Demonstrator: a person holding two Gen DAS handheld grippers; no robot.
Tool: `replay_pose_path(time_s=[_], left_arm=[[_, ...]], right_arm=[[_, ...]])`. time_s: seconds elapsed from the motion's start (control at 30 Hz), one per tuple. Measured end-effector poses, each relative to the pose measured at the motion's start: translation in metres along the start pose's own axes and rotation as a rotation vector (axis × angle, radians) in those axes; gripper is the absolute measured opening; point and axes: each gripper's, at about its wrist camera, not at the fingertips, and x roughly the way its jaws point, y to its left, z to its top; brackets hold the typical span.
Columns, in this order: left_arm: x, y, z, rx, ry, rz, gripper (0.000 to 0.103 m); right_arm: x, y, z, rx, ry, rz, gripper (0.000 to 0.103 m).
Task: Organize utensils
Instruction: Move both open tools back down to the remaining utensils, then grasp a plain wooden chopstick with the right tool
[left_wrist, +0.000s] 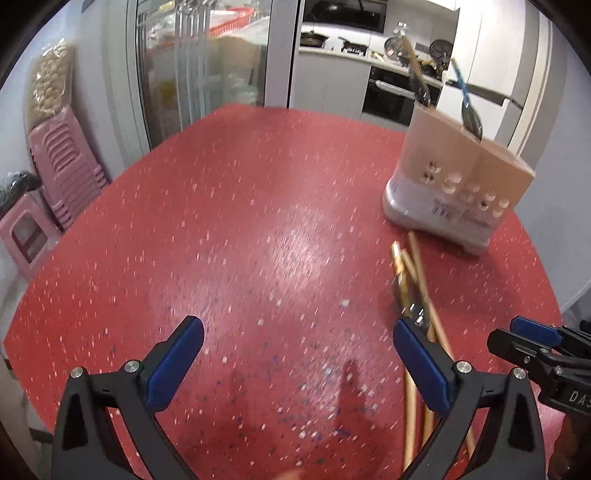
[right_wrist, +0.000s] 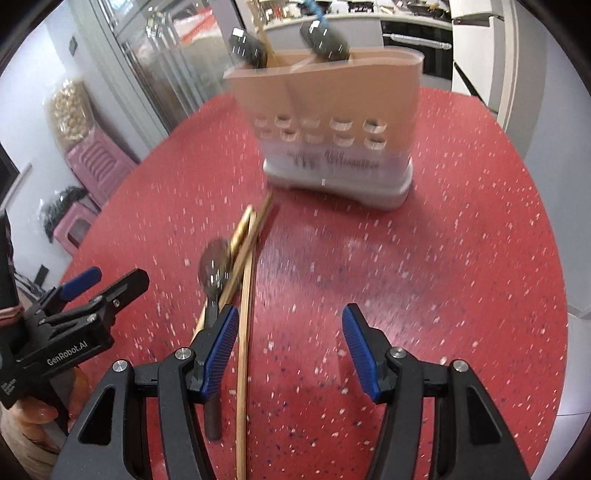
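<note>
Left wrist view first: the left gripper (left_wrist: 297, 360) is seen spread to its widest, with nothing between its fingers (left_wrist: 177, 363) and only bare red bench (left_wrist: 221, 221) beneath the gap. A bundle of loose utensils, wooden chopsticks (left_wrist: 419, 266) and a gold-handled piece (left_wrist: 400, 273), lies at about four o'clock, partly hidden behind the right-hand finger, so it is beside the gap rather than inside it. The utensil holder (left_wrist: 454, 181) stands at two o'clock, well apart from the gripper, with two spoons already standing in it. The right gripper (left_wrist: 532, 343) is seen at the three o'clock edge. Right wrist view next: the right gripper (right_wrist: 290, 354) is held partly spread and empty. A dark spoon (right_wrist: 214, 269) and the chopsticks (right_wrist: 245, 295) run from about eleven o'clock down past the left-hand finger, outside the gap. The holder (right_wrist: 332, 110) stands at twelve o'clock; the left gripper (right_wrist: 107, 284) shows at nine o'clock. Picking up the next utensil is judged to be the step in hand. For it to be done well, one gripper should be shifted sideways until a single handle is centred between the fingers, which should be lowered to the bench before being closed. One piece only should be taken, since the crossed pieces are likely to be dragged along.
</note>
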Motion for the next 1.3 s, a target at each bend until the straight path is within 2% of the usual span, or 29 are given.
replay_pose_path(time_s=[0.13,0.47,0.77,0.9,0.93,0.97,1.0,1.13,1.3], left_arm=[[0.011,-0.003,-0.007,0.02,0.036,-0.005,0.103],[0.019,-0.004,-0.015,0.032,0.054,-0.013,0.103],[0.003,0.017,-0.014,0.005,0.05,-0.018,0.103],[0.0,0.017,-0.015,0.019,0.058,-0.038,0.103],[-0.001,0.014,-0.016,0.025,0.062,-0.047,0.103],[0.0,0.011,-0.016,0.034,0.07,-0.058,0.103],[0.001,0.009,-0.016,0.041,0.077,-0.068,0.103],[0.001,-0.001,-0.016,0.061,0.093,-0.101,0.103],[0.002,-0.011,-0.009,0.047,0.107,-0.148,0.103]], right_arm=[[0.012,0.005,-0.006,-0.008,0.048,-0.019,0.062],[0.033,0.032,-0.006,-0.091,0.105,-0.079,0.062],[0.046,0.058,0.001,-0.206,0.129,-0.166,0.052],[0.05,0.064,0.005,-0.222,0.158,-0.147,0.04],[0.05,0.066,0.007,-0.223,0.161,-0.142,0.035],[0.05,0.067,0.007,-0.223,0.16,-0.146,0.019],[0.05,0.067,0.008,-0.22,0.161,-0.143,0.009],[0.049,0.062,0.01,-0.201,0.155,-0.122,0.006],[0.036,0.034,0.009,-0.122,0.134,-0.084,0.006]])
